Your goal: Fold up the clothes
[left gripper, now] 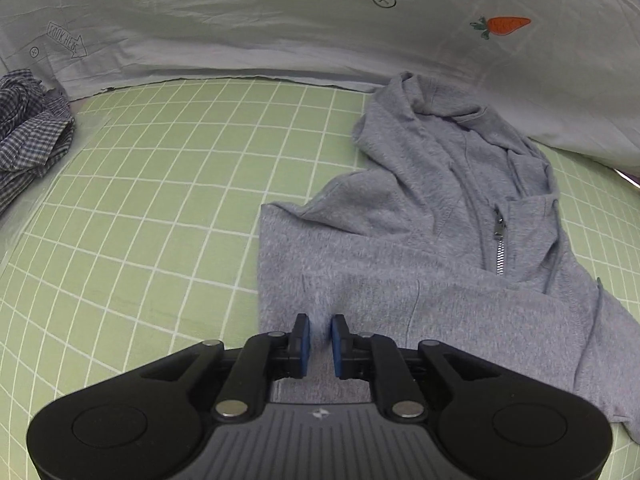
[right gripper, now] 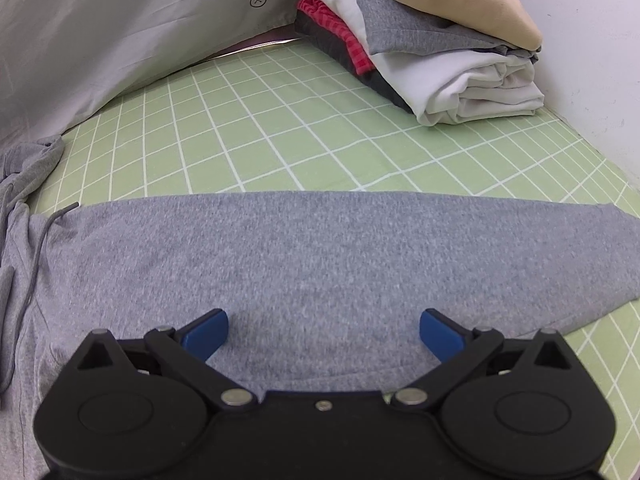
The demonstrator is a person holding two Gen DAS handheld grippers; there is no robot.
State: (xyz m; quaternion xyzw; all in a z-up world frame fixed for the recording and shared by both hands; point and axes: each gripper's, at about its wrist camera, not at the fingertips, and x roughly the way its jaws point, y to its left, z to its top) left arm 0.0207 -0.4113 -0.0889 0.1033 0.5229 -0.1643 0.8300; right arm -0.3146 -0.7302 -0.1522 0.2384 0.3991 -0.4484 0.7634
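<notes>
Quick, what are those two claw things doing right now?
Left gripper: nearly closed, pinching the grey hoodie.
Right gripper: wide open, holding nothing, over the hoodie.

One grey hoodie (left gripper: 420, 248), one folded pile (right gripper: 432, 52)

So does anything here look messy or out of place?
Mostly the checked shirt, lying crumpled at the mat's far left edge instead of folded. The grey hoodie's hood is rumpled too. The folded pile looks tidy, though it leans slightly.

Grey hoodie (left gripper: 400, 248), green grid sheet (left gripper: 160, 200)
</notes>
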